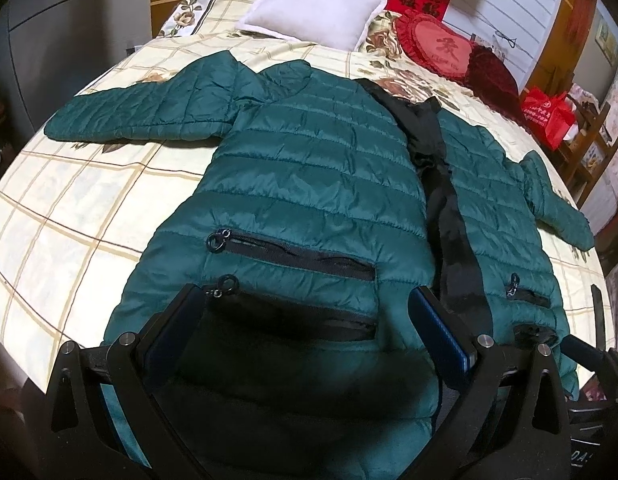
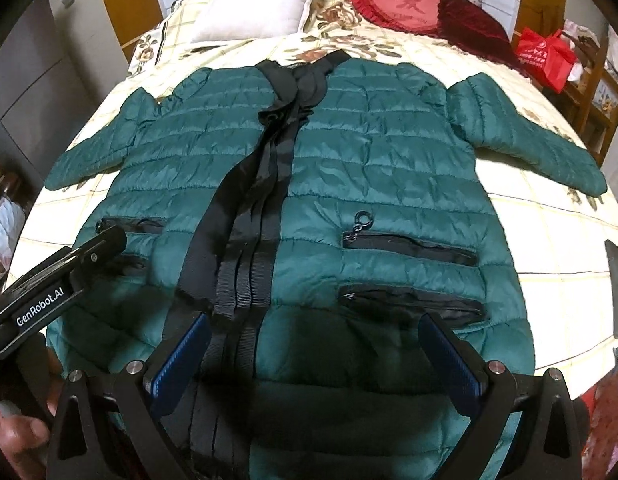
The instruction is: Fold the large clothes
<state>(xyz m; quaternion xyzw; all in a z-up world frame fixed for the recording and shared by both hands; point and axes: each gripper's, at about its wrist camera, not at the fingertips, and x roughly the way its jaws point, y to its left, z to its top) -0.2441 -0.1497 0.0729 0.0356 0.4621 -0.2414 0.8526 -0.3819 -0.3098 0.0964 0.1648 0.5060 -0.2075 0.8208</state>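
A dark green quilted puffer jacket (image 2: 373, 152) lies spread front-up over the middle of both frames, on a cream checked bedspread (image 1: 69, 200), hem at the bottom edge nearest the cameras, collar toward the top. Both sleeves are flung outward: in the right wrist view one sleeve (image 2: 529, 136) reaches the right edge and the other sleeve (image 2: 97, 152) runs toward the left edge. A black front placket (image 2: 249, 216) runs up the centre, and black zip pockets (image 2: 409, 244) sit low on each side.

It looks light and puffy, soft with no stiffness, and the shiny shell is probably slippery, so a fold may spring back or slide. The best hold is likely a pinch on the hem corners or sleeve cuffs, where the fabric is thinner and edged with a seam, rather than on the padded panels.

The left gripper (image 1: 305, 336) hangs spread wide over the lower left part of the jacket, blue pads (image 1: 441, 344) apart and holding nothing. The right gripper (image 2: 317, 356) is likewise wide apart above the hem near the placket, empty; whether either touches the fabric is unclear
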